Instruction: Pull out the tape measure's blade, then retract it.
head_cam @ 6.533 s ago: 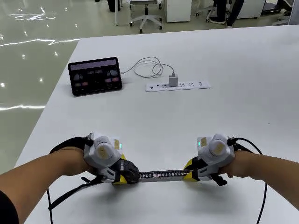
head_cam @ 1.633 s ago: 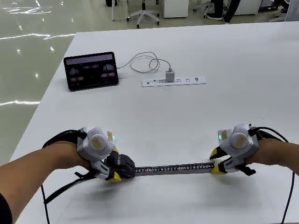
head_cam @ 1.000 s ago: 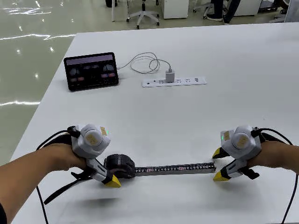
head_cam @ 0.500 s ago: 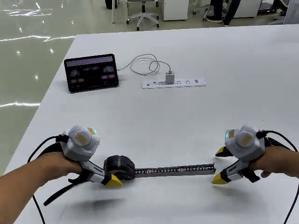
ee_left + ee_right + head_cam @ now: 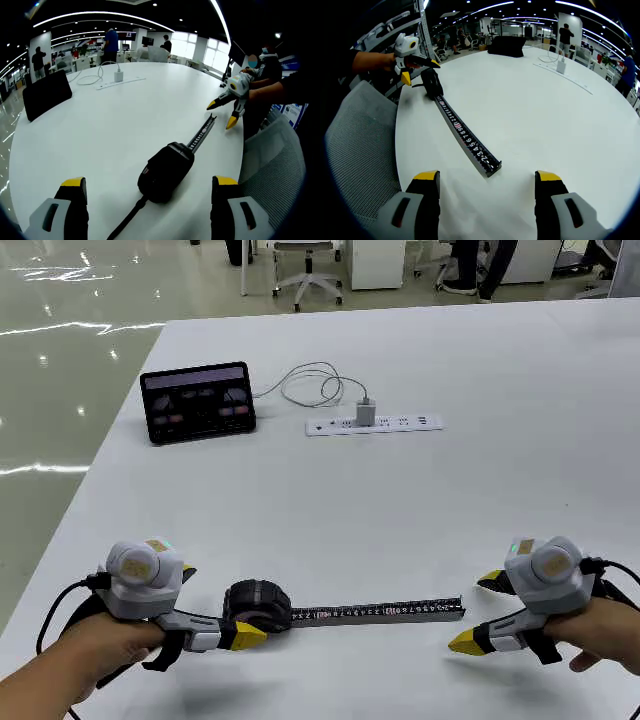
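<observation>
Black tape measure (image 5: 257,604) lies on the white bench (image 5: 400,500) near its front edge, with the blade (image 5: 380,612) stretched flat along the surface. The left gripper (image 5: 150,186) is spread wide, the case sitting between its jaws with a gap on each side. The right gripper (image 5: 486,176) is also wide and holds nothing, the blade's end lying just ahead of it.

Black tape measure (image 5: 166,171) on white table (image 5: 125,107), blade (image 5: 202,134) extended, left tool (image 5: 150,182) jaws parted, not touching it
</observation>
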{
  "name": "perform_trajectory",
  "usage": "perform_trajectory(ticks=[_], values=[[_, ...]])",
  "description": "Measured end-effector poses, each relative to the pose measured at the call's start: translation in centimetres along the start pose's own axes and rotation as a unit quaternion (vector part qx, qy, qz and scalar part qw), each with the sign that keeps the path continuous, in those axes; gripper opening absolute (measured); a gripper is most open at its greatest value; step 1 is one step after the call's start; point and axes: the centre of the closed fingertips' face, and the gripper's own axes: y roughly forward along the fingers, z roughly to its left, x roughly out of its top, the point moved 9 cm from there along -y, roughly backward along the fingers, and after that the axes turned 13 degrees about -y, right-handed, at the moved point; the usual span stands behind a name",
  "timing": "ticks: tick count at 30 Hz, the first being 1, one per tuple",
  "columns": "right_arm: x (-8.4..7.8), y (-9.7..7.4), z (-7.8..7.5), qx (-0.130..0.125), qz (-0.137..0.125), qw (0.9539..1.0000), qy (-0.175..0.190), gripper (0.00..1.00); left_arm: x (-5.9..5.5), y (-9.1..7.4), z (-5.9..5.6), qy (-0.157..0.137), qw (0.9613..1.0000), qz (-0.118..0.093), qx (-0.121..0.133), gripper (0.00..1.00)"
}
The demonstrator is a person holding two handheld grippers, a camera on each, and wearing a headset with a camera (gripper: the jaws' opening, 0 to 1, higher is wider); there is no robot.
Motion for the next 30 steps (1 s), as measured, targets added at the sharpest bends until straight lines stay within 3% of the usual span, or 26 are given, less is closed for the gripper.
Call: perform_trajectory(ticks=[2,8,11,15,21,23,25,30], values=[[-0.1,-0.2,0.5,0.001,-0.009,1.0,0.003,0.79,-0.2,-0.1,0.2,-0.003,1.0,-0.004,0.003,1.0],[-0.9,-1.3,1.7,-0.027,-0.026,0.9991,0.019,0.83,-1.0,-1.2,0.5,-0.035,0.9992,-0.02,0.003,1.0],[-1.3,-2.0,1.9,-0.039,-0.036,0.997,0.056,0.84,-1.7,-1.6,0.2,-0.026,0.9994,-0.022,0.01,1.0],[-2.0,-2.7,2.7,-0.045,-0.036,0.9967,0.057,0.85,-2.7,-1.8,0.1,-0.026,0.9995,-0.016,0.013,1.0],[-2.4,-3.9,3.3,-0.066,-0.042,0.9953,0.057,0.89,-2.9,-2.7,-0.4,-0.029,0.9987,-0.039,0.018,1.0],[-2.5,-4.4,3.5,-0.075,-0.055,0.9938,0.061,0.97,-3.6,-2.7,-0.6,-0.04,0.9989,-0.023,0.008,1.0],[-2.8,-4.9,3.7,-0.076,-0.056,0.9934,0.066,0.99,-4.0,-3.1,-0.8,-0.026,0.9993,-0.025,0.013,1.0],[-3.6,-5.7,4.0,-0.085,-0.053,0.9928,0.066,1.0,-4.2,-4.0,-1.0,-0.052,0.9977,-0.041,0.015,1.0]])
